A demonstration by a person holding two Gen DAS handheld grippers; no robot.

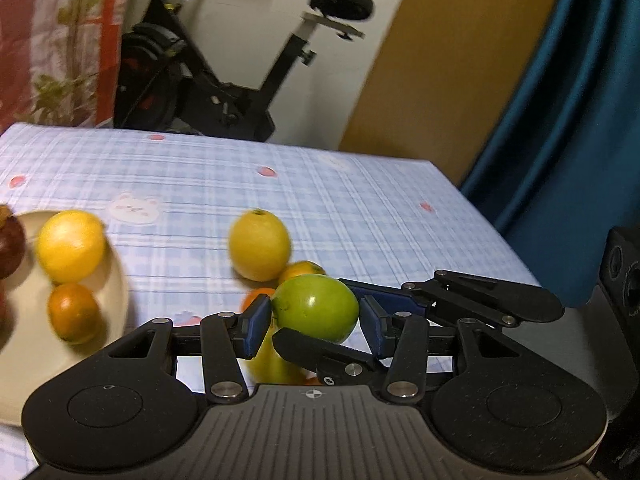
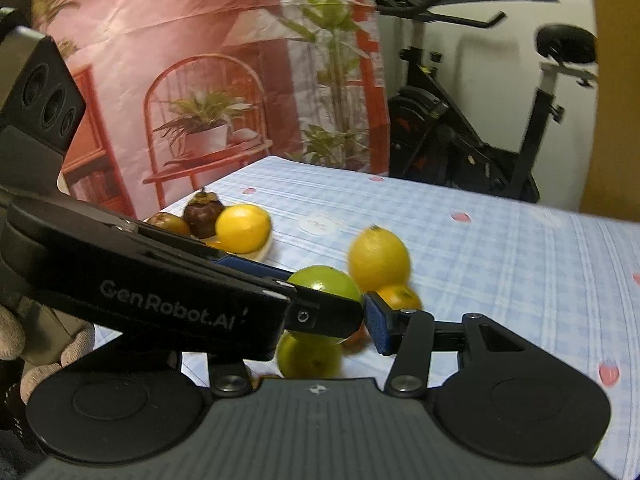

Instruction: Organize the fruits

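The left claw (image 1: 315, 326) clamps a green fruit (image 1: 316, 306) above the worktop (image 1: 380, 208), its blue pads (image 1: 256, 324) pressed to the fruit's two flanks. The right claw (image 2: 318, 330) reaches in crosswise, one finger passing in front of the fruit and the other behind it. Whether it grips or merely brackets the fruit cannot be told. In the right wrist view one of its own fingers is hidden by the left claw's arm, while the other pad sits at the fruit's edge.

Directly beneath lies a blurred second green fruit (image 2: 310, 354). Just beyond, a lemon (image 1: 259, 245) rests on the checked cloth with an orange (image 1: 302, 270) touching it. At the left, a pale plate (image 1: 116, 292) holds another lemon (image 1: 70, 246), a small orange (image 1: 74, 312) and a dark mangosteen (image 1: 10, 248). An exercise bike (image 1: 224, 80) stands behind the worktop.
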